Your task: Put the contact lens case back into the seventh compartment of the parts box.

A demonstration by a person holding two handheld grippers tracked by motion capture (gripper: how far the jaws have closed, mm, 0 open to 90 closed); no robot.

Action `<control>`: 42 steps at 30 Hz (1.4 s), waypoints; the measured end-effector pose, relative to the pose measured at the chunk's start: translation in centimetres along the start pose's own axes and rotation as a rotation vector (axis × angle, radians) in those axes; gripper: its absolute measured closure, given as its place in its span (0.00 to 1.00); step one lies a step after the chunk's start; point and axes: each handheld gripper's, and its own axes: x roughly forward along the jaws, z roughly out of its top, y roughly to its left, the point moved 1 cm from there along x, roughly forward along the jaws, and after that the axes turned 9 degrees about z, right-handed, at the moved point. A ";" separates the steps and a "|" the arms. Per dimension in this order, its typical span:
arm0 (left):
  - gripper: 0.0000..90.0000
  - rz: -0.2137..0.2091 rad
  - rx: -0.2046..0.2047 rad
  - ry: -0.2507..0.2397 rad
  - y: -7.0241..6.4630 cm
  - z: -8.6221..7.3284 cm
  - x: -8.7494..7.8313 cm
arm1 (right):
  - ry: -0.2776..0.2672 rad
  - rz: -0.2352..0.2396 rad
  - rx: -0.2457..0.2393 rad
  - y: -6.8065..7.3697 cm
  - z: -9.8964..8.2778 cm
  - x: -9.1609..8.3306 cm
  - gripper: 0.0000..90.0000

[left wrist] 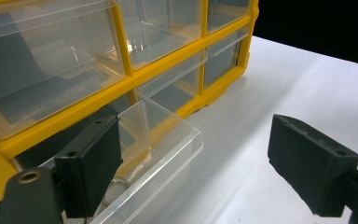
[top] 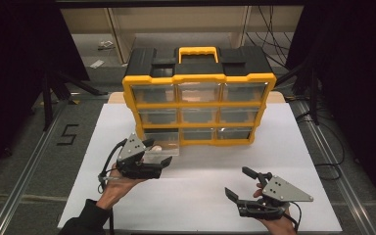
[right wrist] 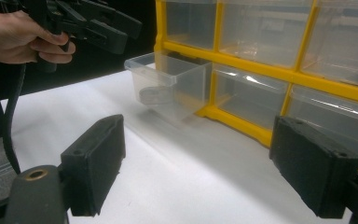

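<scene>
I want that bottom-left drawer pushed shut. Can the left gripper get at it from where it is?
Probably yes. The left gripper hangs open right at the front of the pulled-out clear drawer, one jaw over its rim, and nothing lies between them. The right gripper stays well off on the white table.

Left gripper [top: 157, 152]: black body, grey three-cornered plate on top with dark screw dots, black cable trailing beside left hand [top: 120, 185]. Dark sleeve [top: 85, 220] on that forearm. Right gripper [top: 239, 183]: same black frame, grey plate with small dark dots, black cable beside right hand [top: 276, 225]. Jaws in gripper views: blocky matt-black pads, small screw hole near each corner, brass-coloured rivet beside left pad.
</scene>
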 end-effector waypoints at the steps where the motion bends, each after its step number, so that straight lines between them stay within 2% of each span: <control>1: 0.19 0.001 0.000 -0.005 0.0 0.0 0.0 | 0.000 0.000 0.000 0.0 0.0 0.0 0.21; 21: 0.20 -0.025 0.012 -0.014 -1.4 -1.8 0.0 | -0.004 0.003 0.002 -0.1 0.0 0.0 0.21; 27: 0.20 -0.023 -0.007 -0.027 -1.5 -2.3 -0.1 | -0.003 0.000 0.000 -0.1 0.0 -0.1 0.21; 40: 0.21 -0.020 -0.008 -0.030 -1.9 -3.0 -0.4 | -0.010 0.000 0.006 -0.2 0.0 -0.1 0.21; 42: 0.21 -0.023 -0.024 -0.034 -1.9 -3.1 -0.5 | -0.007 0.000 0.006 -0.2 0.0 -0.1 0.21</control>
